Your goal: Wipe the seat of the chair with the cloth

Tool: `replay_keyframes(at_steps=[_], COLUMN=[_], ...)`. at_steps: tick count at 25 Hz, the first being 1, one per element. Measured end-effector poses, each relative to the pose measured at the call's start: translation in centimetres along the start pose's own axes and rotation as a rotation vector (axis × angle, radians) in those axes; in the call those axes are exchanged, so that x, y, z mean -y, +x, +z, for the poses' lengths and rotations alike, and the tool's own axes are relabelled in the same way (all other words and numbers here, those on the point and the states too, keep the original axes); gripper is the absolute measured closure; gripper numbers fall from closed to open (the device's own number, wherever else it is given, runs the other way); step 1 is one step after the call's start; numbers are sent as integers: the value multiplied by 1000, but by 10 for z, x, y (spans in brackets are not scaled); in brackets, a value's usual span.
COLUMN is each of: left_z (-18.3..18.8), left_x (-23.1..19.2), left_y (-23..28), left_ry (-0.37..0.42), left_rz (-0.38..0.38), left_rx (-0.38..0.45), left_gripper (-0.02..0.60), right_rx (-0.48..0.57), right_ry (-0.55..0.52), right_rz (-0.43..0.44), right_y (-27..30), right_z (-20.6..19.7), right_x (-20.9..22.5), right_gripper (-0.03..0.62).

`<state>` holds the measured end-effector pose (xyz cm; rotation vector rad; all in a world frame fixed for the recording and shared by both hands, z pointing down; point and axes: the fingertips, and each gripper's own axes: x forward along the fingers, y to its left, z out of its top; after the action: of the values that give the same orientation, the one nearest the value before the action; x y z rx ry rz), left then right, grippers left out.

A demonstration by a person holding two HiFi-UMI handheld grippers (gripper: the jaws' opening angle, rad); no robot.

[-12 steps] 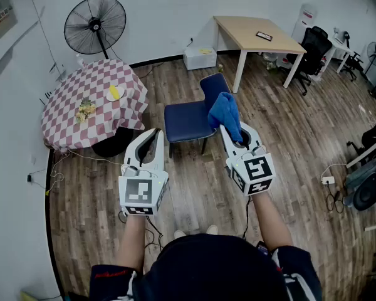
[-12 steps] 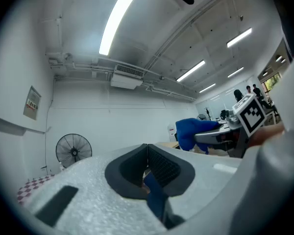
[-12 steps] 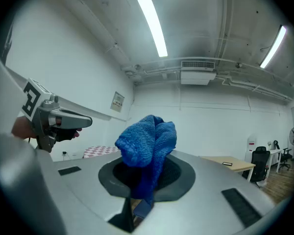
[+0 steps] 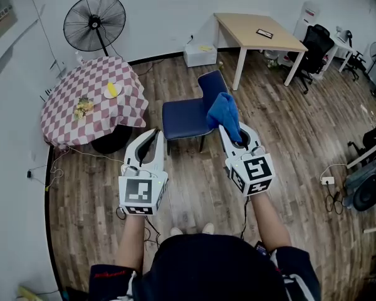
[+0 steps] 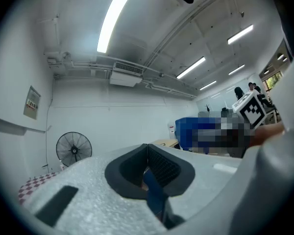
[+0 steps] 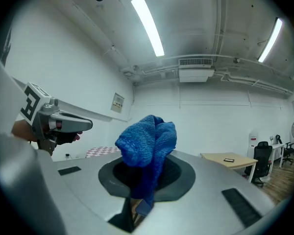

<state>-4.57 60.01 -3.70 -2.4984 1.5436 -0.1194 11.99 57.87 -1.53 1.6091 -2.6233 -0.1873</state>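
On the wooden floor, straight ahead of the person at 12 o'clock, the dark blue chair is standing with its backrest at the far side. The right gripper is pointing level toward it, and its jaws are pressing on the blue cloth. The cloth is bunching up above the jaws, and one corner is hanging down between them. In the head view the cloth is overlapping the right edge of the seat, at about 1 o'clock; whether it is touching the seat, I cannot tell. The left gripper is also pointing level, toward the left front corner of the seat at 11 o'clock. Its jaws are lying together and are holding nothing. At 10 o'clock from the chair a round counter under a red and white checked cover is standing, and behind it a black fan. At 2 o'clock a wooden counter is standing near the wall.
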Motion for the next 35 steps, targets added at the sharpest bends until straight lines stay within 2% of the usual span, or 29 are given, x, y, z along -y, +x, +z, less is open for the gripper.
replay_keyframes(at_steps=[11,17,27,35], left_z=[-20,-20,-28,-42], left_x=[58,64,42,-12], left_y=[13,25,73,131], left_ry=[3,3,19,23], left_rz=[19,29,17,10], left_rx=[-46,-54,-46,-37], left_gripper=[565,565,565,565], right_rx=[-31,-31,-32,-43], right_ry=[31,35,33,30], right_rz=[51,67,59,55], right_y=[-25,-22,21,101], right_z=[-38,-44,-49,-54], right_x=[32,43,67,80], right_gripper=[553,553,553,553])
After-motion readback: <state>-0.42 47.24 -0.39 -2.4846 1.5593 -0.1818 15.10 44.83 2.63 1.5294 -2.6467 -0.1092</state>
